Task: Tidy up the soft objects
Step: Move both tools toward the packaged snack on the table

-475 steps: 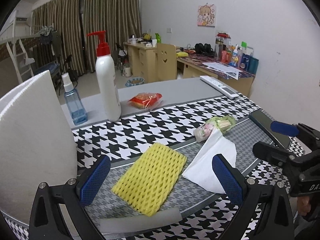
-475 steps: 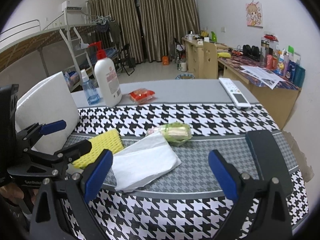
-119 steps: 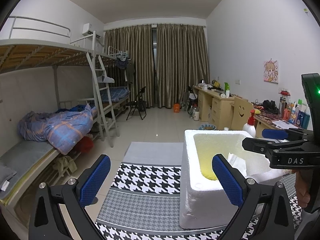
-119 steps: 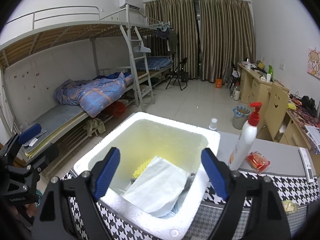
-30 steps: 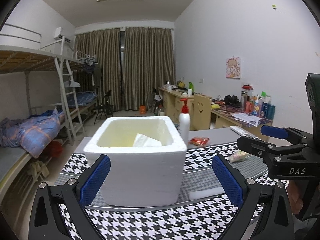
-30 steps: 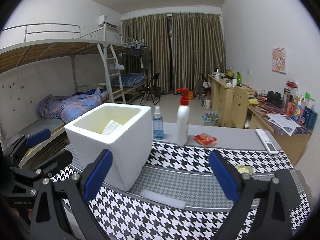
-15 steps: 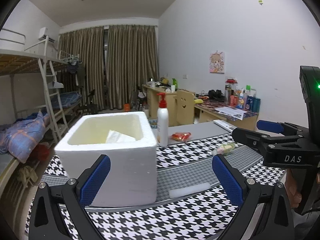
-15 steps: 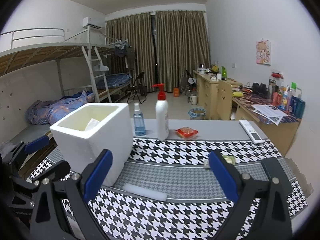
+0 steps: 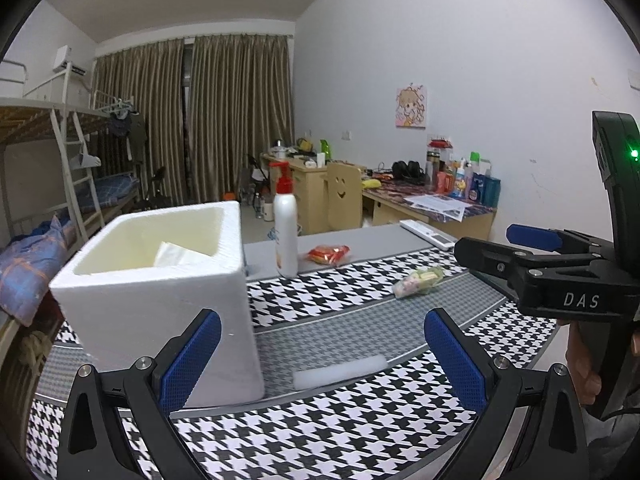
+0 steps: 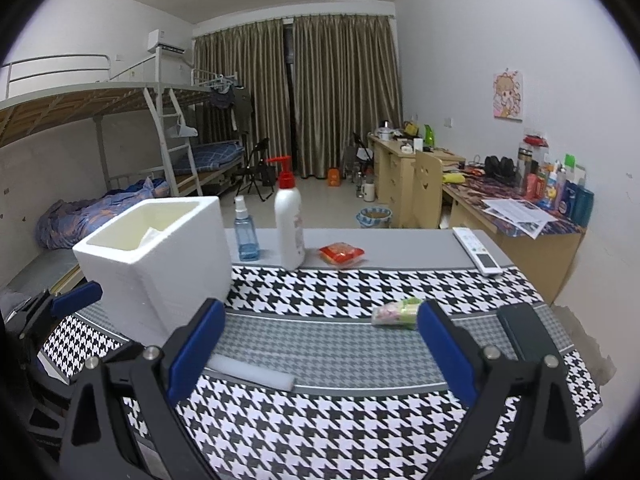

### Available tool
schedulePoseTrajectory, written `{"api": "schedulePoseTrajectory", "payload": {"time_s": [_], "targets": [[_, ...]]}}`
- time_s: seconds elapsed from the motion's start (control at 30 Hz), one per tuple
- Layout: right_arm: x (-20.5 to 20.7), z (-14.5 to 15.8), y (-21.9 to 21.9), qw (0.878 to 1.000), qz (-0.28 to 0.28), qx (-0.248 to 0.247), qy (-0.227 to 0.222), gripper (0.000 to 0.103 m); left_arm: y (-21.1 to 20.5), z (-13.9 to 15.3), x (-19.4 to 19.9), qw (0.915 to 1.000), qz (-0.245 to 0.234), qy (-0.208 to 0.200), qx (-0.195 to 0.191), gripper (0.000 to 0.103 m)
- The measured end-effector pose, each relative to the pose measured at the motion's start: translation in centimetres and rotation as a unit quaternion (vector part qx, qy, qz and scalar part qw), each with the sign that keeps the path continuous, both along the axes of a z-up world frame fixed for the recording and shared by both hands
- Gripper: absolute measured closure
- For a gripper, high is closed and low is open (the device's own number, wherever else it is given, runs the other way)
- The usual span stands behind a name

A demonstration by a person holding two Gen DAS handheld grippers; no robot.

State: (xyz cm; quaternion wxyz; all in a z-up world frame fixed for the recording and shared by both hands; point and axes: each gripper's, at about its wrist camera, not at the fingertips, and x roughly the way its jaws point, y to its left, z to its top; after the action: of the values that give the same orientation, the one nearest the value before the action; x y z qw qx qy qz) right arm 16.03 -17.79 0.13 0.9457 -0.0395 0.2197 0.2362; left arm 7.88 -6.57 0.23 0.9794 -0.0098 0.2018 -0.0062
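Ahead, foam strip (image 9: 339, 372) lies between the wide-open left tongs (image 9: 322, 360); untouched.

We recorded the left gripper (image 9: 320, 354) held level, its blue-padded fingers (image 9: 188, 356) spread wide apart with nothing between them. The right gripper (image 10: 320, 346) was likewise wide apart and empty, fingers (image 10: 442, 346) pointing forward. In the left wrist view the right gripper (image 9: 520, 244) sat alongside, and a hand (image 9: 588, 364) gripped its handle from below.
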Motion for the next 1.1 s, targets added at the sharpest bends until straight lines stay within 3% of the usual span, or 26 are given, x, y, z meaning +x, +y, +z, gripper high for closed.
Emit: {"api": "schedulePoseTrajectory", "payload": {"time_s": [0.87, 1.1], "targets": [[5.5, -2.9, -4.3, 0.998, -0.028, 0.002, 0.049, 0.005, -4.3, -3.9, 6.2, 0.9948, -0.046, 0.090, 0.014, 0.001], [6.9, -3.9, -4.2, 0.997, -0.028, 0.000, 0.073, 0.005, -4.7, -4.8, 7.2, 0.9916, -0.050, 0.112, 0.039, 0.001]]}}
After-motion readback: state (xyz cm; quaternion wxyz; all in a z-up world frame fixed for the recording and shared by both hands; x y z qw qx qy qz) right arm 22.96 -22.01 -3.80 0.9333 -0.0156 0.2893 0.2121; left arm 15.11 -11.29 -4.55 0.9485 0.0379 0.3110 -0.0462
